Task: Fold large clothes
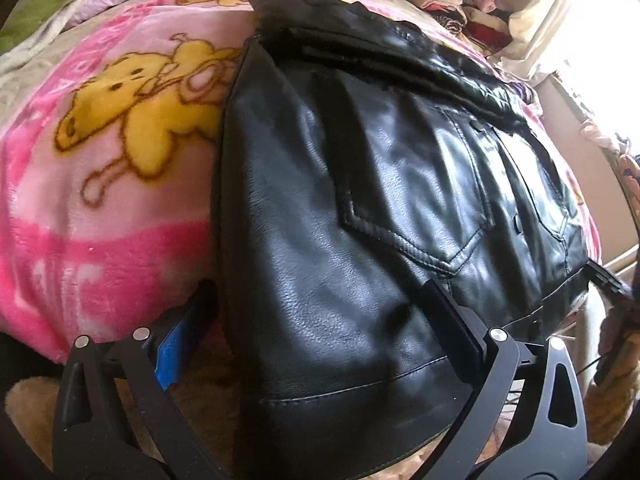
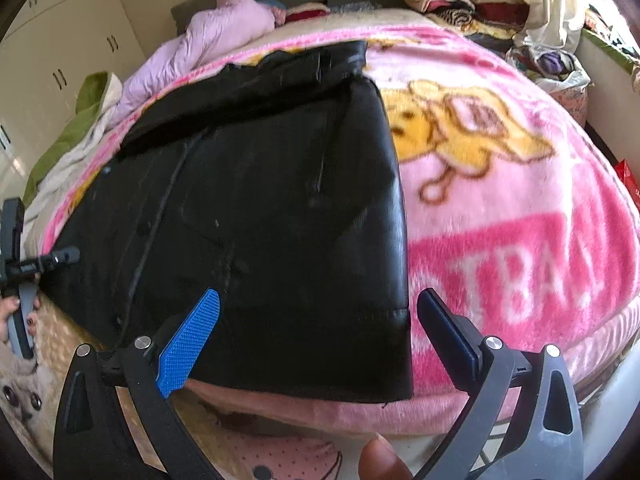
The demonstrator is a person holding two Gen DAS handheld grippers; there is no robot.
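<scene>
Lying flat across the pink cartoon blanket on the bed, the black leather jacket reaches down to the near edge of the mattress, its hem hanging just over the rim. The left gripper has its fingers spread wide on either side of the jacket's lower corner — nothing is pinched between them. The right gripper is likewise released, its blue-padded finger over the leather and the other finger above the blanket beside the jacket's edge

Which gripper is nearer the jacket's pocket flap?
Left. The left gripper straddles the jacket hem just below the flap; the right gripper sits at the opposite hem corner.
</scene>
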